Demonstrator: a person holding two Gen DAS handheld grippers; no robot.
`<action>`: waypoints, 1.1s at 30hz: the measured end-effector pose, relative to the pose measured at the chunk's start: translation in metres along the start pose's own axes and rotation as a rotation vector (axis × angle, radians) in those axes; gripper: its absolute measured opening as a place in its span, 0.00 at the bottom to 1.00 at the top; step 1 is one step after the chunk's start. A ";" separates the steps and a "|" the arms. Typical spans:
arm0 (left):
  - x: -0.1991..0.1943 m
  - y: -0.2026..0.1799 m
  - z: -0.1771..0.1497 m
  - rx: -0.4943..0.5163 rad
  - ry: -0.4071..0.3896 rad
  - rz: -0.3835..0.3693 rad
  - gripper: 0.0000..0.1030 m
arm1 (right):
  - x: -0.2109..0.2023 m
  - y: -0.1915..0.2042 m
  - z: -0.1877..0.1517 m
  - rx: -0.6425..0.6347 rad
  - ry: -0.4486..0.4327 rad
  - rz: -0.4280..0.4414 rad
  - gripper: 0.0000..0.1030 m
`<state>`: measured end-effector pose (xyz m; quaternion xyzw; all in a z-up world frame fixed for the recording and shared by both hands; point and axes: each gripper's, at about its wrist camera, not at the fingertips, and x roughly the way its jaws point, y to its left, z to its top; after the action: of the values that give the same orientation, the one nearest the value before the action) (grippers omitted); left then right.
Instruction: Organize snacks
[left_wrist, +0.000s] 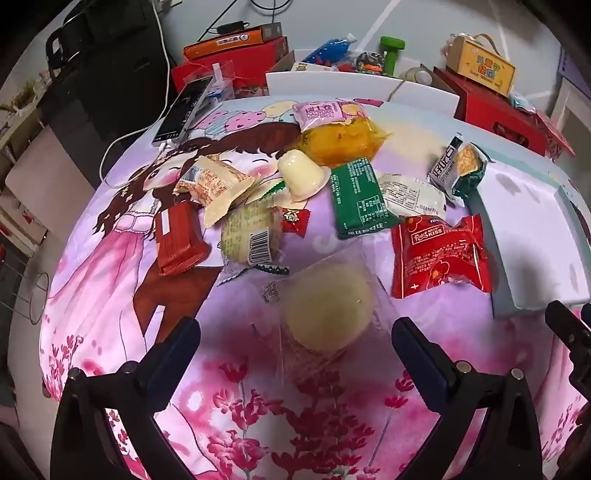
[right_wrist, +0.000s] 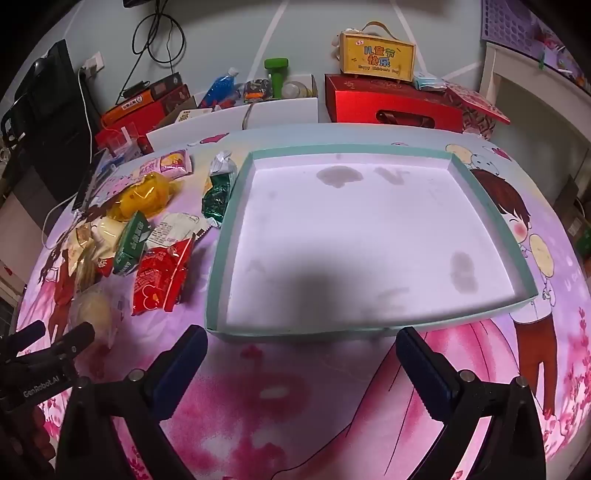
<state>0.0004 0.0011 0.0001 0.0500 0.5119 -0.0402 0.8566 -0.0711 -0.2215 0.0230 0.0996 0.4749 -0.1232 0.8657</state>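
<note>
Both claws wide, nothing between the pads. Left claw (left_wrist: 295, 341) hangs over a pale round bun (left_wrist: 325, 314) in clear wrap; the wrap edges are hard to trace against the pink cloth (left_wrist: 110, 295), and I can't tell if the pads touch it. Right claw (right_wrist: 301, 350) sits just short of the near wall of the tray (right_wrist: 221, 240), apart from it.

Snacks lie in a loose pile on the cloth, left of the tray, none inside it. Readable ones: red pack (left_wrist: 439, 254) beside the tray wall, green pack (left_wrist: 356, 197), orange bag (left_wrist: 340, 138) with a pink pack (left_wrist: 327, 110) behind it, white jelly cup (left_wrist: 301, 177) tipped on its side, dark red bar (left_wrist: 179, 238), and a green-silver pack (left_wrist: 463, 170) at the tray's far corner. Several overlap, so the lower ones are part hidden and their labels are too blurred to read.

Tray floor is bare but shows grey smudges and the claw's shadow. In the left view the tray is cut off at the right edge; the other claw's tip pokes in there. In the right view the pile is squeezed at the left rim and the bun (right_wrist: 92, 306) is half behind the left claw's tip.

Background clutter: phone (left_wrist: 184, 109) on a cable, red boxes (right_wrist: 391, 103), a yellow carton (right_wrist: 376, 57).
</note>
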 end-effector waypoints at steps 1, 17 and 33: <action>0.000 0.001 0.000 -0.004 -0.001 -0.007 1.00 | 0.000 0.000 0.000 -0.002 0.000 -0.002 1.00; -0.006 -0.001 -0.002 0.068 -0.034 -0.013 1.00 | 0.003 0.004 -0.002 -0.018 0.003 -0.024 1.00; -0.006 0.000 -0.002 0.069 -0.037 -0.015 1.00 | 0.002 0.004 -0.001 -0.013 -0.001 -0.025 1.00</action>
<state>-0.0046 0.0019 0.0043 0.0748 0.4945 -0.0649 0.8635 -0.0699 -0.2180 0.0207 0.0876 0.4765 -0.1310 0.8649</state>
